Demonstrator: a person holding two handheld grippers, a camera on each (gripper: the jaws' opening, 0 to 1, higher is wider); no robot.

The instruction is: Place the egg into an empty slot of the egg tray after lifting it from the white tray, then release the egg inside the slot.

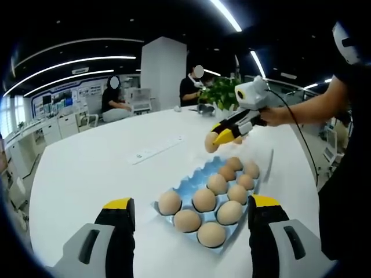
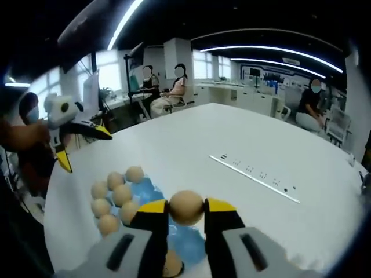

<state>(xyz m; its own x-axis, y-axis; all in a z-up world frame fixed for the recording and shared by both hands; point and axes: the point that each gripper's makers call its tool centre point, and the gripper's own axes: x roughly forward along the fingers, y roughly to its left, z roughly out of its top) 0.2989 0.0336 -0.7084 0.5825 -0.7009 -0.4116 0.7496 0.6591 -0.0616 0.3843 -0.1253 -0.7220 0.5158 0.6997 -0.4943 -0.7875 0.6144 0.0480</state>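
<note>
Gripping jaws: right gripper [image 2: 186, 209] is clenched on one egg [image 2: 186, 207], yellow tips pressing it from both sides; seen from the left gripper view, the same gripper [image 1: 223, 136] hangs above the far end of the tray with the egg [image 1: 212, 142] between its tips.
Left gripper: [image 1: 191, 209] jaws spread wide and holding nothing, low over the near edge of the surface; in the right gripper view it [image 2: 81, 145] hovers apart from the tray, jaws parted.
Egg tray: light blue tray [image 1: 188, 184] lying on the white round surface [image 1: 93, 174]; most slots hold brown eggs, with bare blue hollows at the far left corner.
Egg tray, right gripper view: [image 2: 149, 190] bare blue slots lie just beneath and behind the held egg; filled slots cluster to the left.
Nearby things: a flat white strip with sockets [image 2: 255, 177] lies on the surface, well apart from the tray; a green plant [image 1: 220, 92] stands at the far edge.
Background: several seated people beyond the surface.
</note>
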